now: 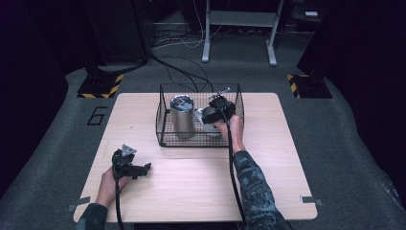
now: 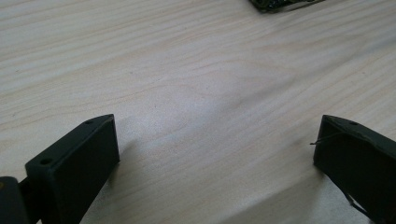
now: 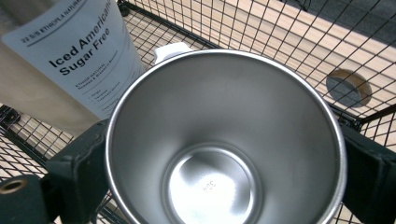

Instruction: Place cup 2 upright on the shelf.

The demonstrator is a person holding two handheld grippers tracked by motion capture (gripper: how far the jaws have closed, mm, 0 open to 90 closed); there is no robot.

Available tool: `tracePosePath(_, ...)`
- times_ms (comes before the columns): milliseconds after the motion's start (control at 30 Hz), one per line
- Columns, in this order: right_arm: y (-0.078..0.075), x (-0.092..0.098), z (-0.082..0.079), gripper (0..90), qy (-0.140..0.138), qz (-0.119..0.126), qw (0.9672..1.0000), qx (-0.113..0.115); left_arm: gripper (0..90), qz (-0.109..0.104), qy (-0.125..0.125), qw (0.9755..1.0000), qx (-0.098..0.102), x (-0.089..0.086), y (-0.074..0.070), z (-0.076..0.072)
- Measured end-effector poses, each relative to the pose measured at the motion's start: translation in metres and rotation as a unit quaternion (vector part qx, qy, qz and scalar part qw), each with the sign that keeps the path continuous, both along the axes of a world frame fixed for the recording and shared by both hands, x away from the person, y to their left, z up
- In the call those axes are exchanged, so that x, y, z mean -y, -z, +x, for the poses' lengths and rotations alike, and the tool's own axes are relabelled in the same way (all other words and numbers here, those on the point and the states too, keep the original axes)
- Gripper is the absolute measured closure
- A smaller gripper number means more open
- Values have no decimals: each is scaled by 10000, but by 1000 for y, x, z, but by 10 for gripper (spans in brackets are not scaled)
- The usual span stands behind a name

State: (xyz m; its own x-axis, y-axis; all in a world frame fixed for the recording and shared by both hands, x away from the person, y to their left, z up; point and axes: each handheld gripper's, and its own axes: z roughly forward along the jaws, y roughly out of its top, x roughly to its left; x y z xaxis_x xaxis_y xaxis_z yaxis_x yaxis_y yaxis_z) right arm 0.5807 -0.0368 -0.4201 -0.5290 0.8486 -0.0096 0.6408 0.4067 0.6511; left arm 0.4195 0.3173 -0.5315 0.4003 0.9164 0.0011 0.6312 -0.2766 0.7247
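**Right gripper on cup inside basket; exit is straight up**

The right gripper, right of centre in the high view, has its jaws pressed against opposite sides of the steel cup. The cup stands upright, mouth up, in the right half of the wire basket. Just to its left stands a taller can, near but apparently apart. Basket walls close every side; open room lies above. The left gripper, lower left, rests spread and empty on the table, well away.
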Motion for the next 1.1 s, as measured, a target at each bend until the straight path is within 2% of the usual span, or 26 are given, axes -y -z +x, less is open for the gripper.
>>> tracePosePath(667, 3, -1, 2, 56, 68, 57, 9998, -180, 0, 12, -20, 10000, 7, 0, 0, 0)
tracePosePath(933, 6, -1, 4, 53, 80, 71, 9994, -321, 0, 5, -22, 10000, 26, 0, 0, 0)
tracePosePath(1100, 6, -2, 3, 51, 98, 18, 9993, -358, 0, 11, -18, 10000, 23, 0, 0, 0)
